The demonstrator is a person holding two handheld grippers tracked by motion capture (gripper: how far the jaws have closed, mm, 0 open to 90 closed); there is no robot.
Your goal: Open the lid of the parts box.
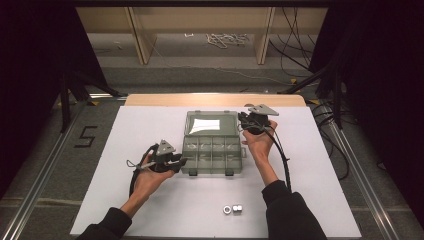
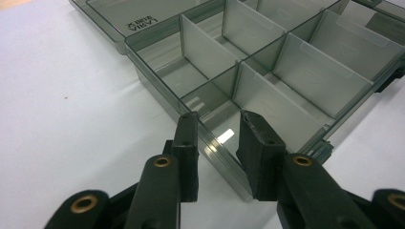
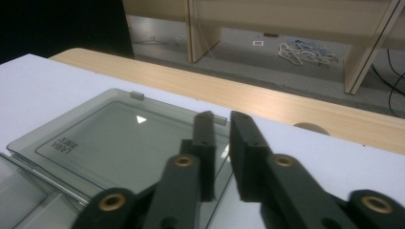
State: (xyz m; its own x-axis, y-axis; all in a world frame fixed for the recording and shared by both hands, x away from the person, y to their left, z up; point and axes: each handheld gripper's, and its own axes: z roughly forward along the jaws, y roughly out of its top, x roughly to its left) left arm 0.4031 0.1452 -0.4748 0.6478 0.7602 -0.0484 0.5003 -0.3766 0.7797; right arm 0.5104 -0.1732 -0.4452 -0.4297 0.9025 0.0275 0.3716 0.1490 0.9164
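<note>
White paper is covering the surface [image 1: 150, 200] where an open compartment box [image 1: 212, 147] is lying between my hands. I am clamping my left gripper [image 2: 217, 138] on its front wall at the near corner. My right gripper [image 3: 220, 143] is hovering over the flat-lying lid [image 3: 110, 143] edge, its jaws barely parted, gripping nothing.

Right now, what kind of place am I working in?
Most likely a lab or recording rig, not a home. A white table stands between black curtains, loose cables lie on the floor behind it, and a "5" is taped beside it. An open compartment box sits on it.
</note>
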